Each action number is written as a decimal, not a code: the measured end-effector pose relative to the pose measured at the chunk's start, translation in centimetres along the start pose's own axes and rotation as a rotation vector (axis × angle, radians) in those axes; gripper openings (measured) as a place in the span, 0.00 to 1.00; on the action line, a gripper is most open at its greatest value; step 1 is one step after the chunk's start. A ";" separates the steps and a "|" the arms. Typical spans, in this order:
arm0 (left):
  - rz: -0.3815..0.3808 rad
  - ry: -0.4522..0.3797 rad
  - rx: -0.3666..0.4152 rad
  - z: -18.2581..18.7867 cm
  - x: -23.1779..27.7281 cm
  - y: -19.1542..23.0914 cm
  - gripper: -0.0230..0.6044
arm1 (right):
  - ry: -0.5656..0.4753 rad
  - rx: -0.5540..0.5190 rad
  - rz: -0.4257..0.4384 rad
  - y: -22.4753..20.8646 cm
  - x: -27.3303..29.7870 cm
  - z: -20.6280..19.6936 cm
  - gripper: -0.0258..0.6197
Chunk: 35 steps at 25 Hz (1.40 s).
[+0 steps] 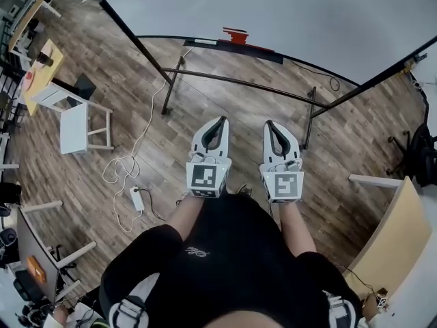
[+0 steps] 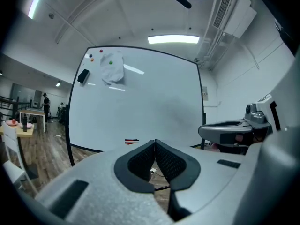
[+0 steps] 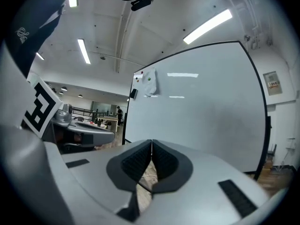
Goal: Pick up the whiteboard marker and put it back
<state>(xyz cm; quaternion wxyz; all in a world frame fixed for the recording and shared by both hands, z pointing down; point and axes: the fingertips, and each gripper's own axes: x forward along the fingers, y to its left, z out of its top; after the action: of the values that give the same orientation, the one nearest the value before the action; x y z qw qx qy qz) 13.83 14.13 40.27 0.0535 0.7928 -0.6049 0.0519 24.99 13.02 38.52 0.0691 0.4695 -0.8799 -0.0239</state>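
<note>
A red whiteboard marker (image 1: pixel 235 34) lies on the ledge at the foot of the large whiteboard (image 1: pixel 287 12), far ahead of both grippers. In the left gripper view the red marker (image 2: pixel 131 141) shows as thin red sticks just left of the jaw tips. My left gripper (image 1: pixel 222 119) and right gripper (image 1: pixel 268 124) are held side by side in front of the person's body, pointing at the board. The left gripper (image 2: pixel 154 141) and the right gripper (image 3: pixel 152 141) each have their jaws pressed together with nothing between them.
On the whiteboard (image 2: pixel 140 97), upper left, hang a black eraser (image 2: pixel 83 76), a white cloth (image 2: pixel 112 68) and small magnets. The board's dark metal stand (image 1: pixel 239 82) crosses the wood floor. A white cable with power strip (image 1: pixel 136 198) lies left, near a white chair (image 1: pixel 75 125).
</note>
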 end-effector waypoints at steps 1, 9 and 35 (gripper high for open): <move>-0.003 0.003 -0.002 -0.1 0.5 1.0 0.05 | 0.010 0.007 0.001 0.3 1.2 0.0 0.04; -0.021 0.027 -0.021 -0.4 4.2 9.5 0.05 | 0.013 -0.034 0.059 4.1 11.7 0.4 0.04; 0.060 0.148 -0.134 -6.9 8.6 31.7 0.05 | 0.316 -0.263 0.274 13.2 36.2 -4.0 0.04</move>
<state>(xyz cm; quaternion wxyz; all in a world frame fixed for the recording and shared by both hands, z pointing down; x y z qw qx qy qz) -14.63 -1.42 49.09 0.1494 0.7631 -0.6247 0.0716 -5.17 -9.54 47.50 0.2687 0.3306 -0.9031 -0.0548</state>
